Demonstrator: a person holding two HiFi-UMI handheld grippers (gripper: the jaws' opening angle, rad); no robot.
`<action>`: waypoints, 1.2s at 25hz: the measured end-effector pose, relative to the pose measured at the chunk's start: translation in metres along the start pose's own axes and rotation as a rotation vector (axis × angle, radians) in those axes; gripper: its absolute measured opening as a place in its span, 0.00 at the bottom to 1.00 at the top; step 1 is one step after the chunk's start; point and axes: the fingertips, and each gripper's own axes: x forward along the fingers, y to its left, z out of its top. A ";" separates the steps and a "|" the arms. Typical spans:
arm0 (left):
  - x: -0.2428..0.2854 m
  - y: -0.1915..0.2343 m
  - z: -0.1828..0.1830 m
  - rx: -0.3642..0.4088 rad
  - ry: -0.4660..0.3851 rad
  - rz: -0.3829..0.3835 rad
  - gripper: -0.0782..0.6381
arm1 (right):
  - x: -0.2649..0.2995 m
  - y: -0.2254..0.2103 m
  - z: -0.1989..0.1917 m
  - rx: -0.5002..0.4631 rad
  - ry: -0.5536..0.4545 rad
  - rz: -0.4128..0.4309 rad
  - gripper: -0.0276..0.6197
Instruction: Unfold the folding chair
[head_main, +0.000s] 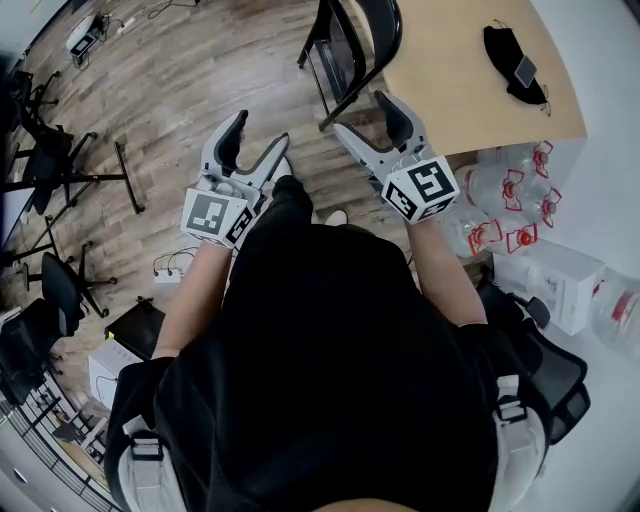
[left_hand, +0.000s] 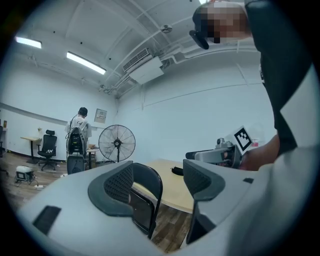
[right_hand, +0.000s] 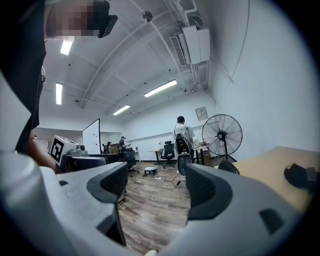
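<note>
The black folding chair (head_main: 350, 45) stands folded on the wood floor, leaning against the edge of the tan table (head_main: 470, 95). My left gripper (head_main: 262, 132) and right gripper (head_main: 362, 115) are held level in front of me, short of the chair, both open and empty. Between the left gripper's (left_hand: 157, 182) jaws the left gripper view frames the chair (left_hand: 146, 197), still some way ahead. In the right gripper view only the chair's curved top (right_hand: 228, 166) peeks over the right jaw of the right gripper (right_hand: 157, 185).
A black pouch (head_main: 515, 60) lies on the table. Water jugs (head_main: 500, 200) and a white box (head_main: 560, 280) stand to my right. Office chairs and stands (head_main: 50, 170) line the left. Farther off are a standing fan (left_hand: 116, 143) and a person (left_hand: 77, 135).
</note>
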 end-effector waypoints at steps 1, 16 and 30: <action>0.005 0.008 -0.001 -0.004 -0.001 -0.003 0.53 | 0.008 -0.003 0.000 -0.005 0.004 -0.001 0.58; 0.096 0.181 0.010 -0.038 -0.013 -0.064 0.53 | 0.179 -0.061 0.035 -0.038 0.049 -0.078 0.58; 0.146 0.290 -0.006 -0.084 0.019 -0.143 0.53 | 0.277 -0.095 0.020 -0.008 0.149 -0.185 0.58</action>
